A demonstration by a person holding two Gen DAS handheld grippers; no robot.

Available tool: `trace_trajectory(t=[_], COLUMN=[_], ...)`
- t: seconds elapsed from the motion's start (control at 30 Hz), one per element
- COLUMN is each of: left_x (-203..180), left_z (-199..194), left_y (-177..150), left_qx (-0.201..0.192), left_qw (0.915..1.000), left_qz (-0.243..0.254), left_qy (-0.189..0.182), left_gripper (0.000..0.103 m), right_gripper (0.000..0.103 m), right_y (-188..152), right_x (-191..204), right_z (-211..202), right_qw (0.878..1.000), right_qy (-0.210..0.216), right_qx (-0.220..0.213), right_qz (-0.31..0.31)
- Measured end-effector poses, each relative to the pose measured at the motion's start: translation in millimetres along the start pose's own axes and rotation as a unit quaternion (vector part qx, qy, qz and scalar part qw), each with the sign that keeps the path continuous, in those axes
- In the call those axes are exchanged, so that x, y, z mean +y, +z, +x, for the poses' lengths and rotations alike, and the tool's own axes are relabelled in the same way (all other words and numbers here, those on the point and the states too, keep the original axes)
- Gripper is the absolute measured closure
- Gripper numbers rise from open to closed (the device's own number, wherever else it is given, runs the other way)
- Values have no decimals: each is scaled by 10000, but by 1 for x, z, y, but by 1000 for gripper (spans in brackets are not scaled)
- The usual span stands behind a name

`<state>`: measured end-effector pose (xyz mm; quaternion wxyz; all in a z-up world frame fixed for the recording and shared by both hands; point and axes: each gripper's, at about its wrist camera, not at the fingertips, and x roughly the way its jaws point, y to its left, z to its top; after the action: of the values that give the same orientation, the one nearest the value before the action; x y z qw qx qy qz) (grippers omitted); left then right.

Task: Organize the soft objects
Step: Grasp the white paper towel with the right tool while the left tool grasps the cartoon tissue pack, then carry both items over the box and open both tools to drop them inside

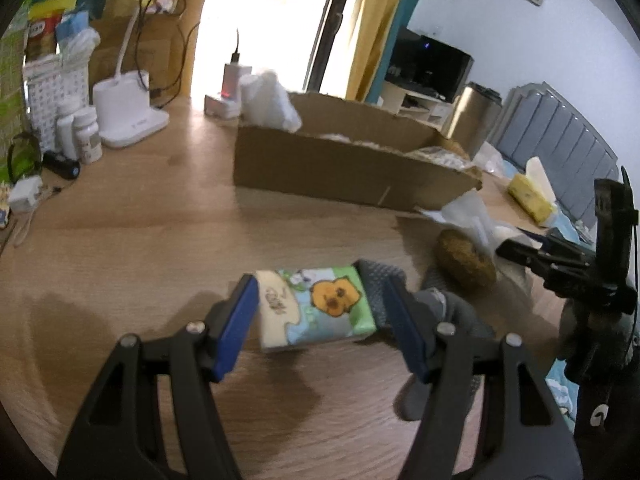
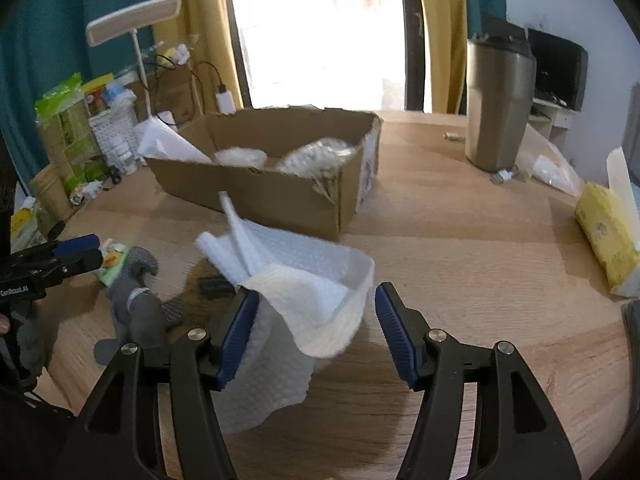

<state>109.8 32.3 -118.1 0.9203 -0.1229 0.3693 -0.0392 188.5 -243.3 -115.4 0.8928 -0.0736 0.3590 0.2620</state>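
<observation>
A pocket tissue pack (image 1: pixel 316 304) with a cartoon print lies tilted on the wooden table between the blue pads of my left gripper (image 1: pixel 320 284). The left pad meets its edge, while a gap with grey fabric shows at the right pad. A grey knit glove (image 2: pixel 136 304) lies beside the pack (image 2: pixel 112 260). My right gripper (image 2: pixel 316 290) stands open over a crumpled white paper towel (image 2: pixel 304 300) and a bubble-wrap sheet (image 2: pixel 280 252); only its left pad brushes the towel. A cardboard box (image 2: pixel 240 192) behind them holds white wrapped bundles.
A brown round lump (image 1: pixel 466 264) sits under the white sheet. A yellow tissue pack (image 2: pixel 604 232) and a steel bin (image 2: pixel 496 108) stand at the right. A lamp base (image 1: pixel 128 112), bottles (image 1: pixel 86 132) and cables crowd the far left.
</observation>
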Motion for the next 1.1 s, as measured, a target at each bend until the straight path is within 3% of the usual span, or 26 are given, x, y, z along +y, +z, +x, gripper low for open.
trace_trajectory(t=[0.43, 0.5, 0.53, 0.67, 0.9, 1.1], left_x=[-1, 0, 1, 4, -10, -8], left_z=[21, 21, 21, 21, 17, 4], left_y=[-2, -2, -2, -1, -4, -5], left_qx=[466, 492, 488, 484, 407, 262], left_qw=[9987, 9987, 9987, 9988, 9986, 9992], left_qz=[20, 1, -16, -74, 318, 276], left_qy=[194, 158, 137, -16, 68, -95], left_gripper=[30, 30, 30, 31, 34, 34], right_gripper=[38, 49, 63, 82, 88, 88], right_y=[1, 1, 0, -1, -1, 8], right_x=[-7, -7, -5, 1, 4, 8], right_z=[21, 20, 20, 17, 7, -13], right_qw=[9983, 9984, 9986, 9991, 9993, 9991], right_qy=[-123, -85, -67, -136, -281, -358], right_qx=[506, 492, 486, 408, 242, -13], right_qz=[256, 251, 206, 36, -64, -204])
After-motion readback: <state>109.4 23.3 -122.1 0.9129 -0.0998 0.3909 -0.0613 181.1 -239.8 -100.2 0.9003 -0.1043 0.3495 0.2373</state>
